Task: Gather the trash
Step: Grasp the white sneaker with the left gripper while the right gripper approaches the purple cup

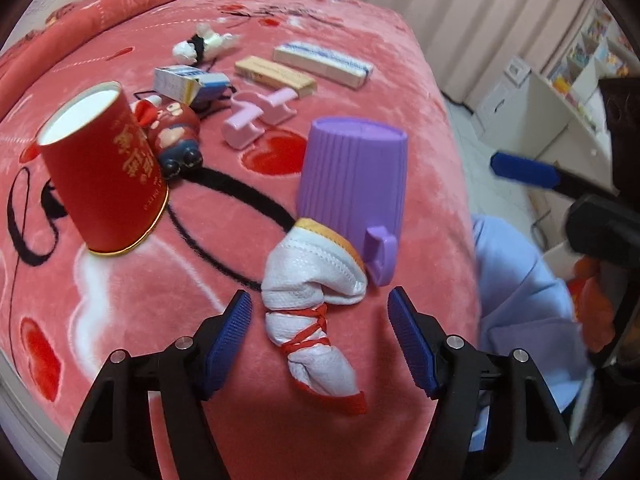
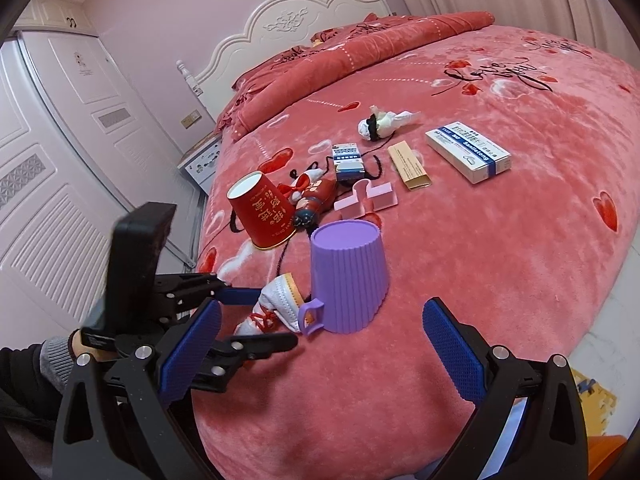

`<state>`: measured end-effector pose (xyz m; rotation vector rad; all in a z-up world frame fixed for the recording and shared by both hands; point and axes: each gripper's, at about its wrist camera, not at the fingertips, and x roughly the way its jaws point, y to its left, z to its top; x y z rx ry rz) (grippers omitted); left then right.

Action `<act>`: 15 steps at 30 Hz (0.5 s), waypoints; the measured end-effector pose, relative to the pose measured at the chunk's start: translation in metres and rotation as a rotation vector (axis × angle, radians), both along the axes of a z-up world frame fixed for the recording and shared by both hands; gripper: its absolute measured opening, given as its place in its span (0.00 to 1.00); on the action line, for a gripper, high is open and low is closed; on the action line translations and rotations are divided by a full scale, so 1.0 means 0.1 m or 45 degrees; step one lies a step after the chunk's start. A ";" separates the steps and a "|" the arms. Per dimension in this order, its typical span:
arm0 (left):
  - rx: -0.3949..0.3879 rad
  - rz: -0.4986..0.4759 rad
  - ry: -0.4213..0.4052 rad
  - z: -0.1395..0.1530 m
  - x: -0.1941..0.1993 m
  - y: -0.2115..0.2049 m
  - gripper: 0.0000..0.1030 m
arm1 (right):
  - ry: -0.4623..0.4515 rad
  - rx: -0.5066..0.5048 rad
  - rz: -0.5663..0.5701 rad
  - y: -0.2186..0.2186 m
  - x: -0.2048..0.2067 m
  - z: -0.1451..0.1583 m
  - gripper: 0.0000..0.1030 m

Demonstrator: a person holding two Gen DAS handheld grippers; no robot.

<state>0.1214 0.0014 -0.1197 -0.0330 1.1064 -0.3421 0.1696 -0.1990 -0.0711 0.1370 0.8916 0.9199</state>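
A white mask wad tied with red string [image 1: 310, 320] lies on the red bedspread [image 1: 120, 300], between the open fingers of my left gripper [image 1: 320, 312]; it also shows in the right wrist view [image 2: 276, 304]. It leans on an upside-down purple mug [image 1: 352, 184] [image 2: 348, 276]. A red paper cup [image 1: 104, 168] [image 2: 262, 210] stands upside down to the left. My right gripper [image 2: 322, 332] is open and empty, hanging before the mug. The left gripper [image 2: 260, 316] shows there, straddling the wad.
Farther on the bed lie a toy figure [image 2: 316, 196], a pink clip [image 2: 366, 198], a small blue-white box [image 2: 347, 158], a tan box [image 2: 409, 165], a white medicine box [image 2: 468, 156] and another tied white wad [image 2: 380, 124]. The bed edge drops off at right.
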 end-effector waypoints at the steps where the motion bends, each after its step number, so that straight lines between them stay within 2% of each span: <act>1: 0.011 -0.011 0.005 -0.03 0.01 -0.01 0.69 | 0.003 0.002 -0.002 0.00 0.01 0.00 0.96; 3: 0.012 -0.016 0.013 -0.07 0.01 0.00 0.68 | 0.006 0.000 -0.005 0.00 0.02 -0.01 0.96; 5: 0.050 -0.017 0.001 -0.08 0.01 0.01 0.49 | 0.010 0.004 -0.005 0.01 0.03 -0.02 0.96; 6: 0.067 -0.024 -0.001 -0.07 0.01 0.02 0.44 | 0.009 -0.003 -0.004 0.02 0.03 -0.03 0.96; 7: 0.068 -0.026 0.002 -0.06 0.01 0.04 0.32 | 0.007 -0.008 0.000 0.03 0.03 -0.04 0.96; 10: 0.041 -0.005 0.025 -0.03 -0.01 0.17 0.28 | 0.005 -0.008 0.024 0.09 0.03 -0.06 0.96; 15: 0.058 -0.043 0.031 0.08 -0.13 0.21 0.28 | -0.019 -0.043 0.057 0.23 0.09 -0.10 0.96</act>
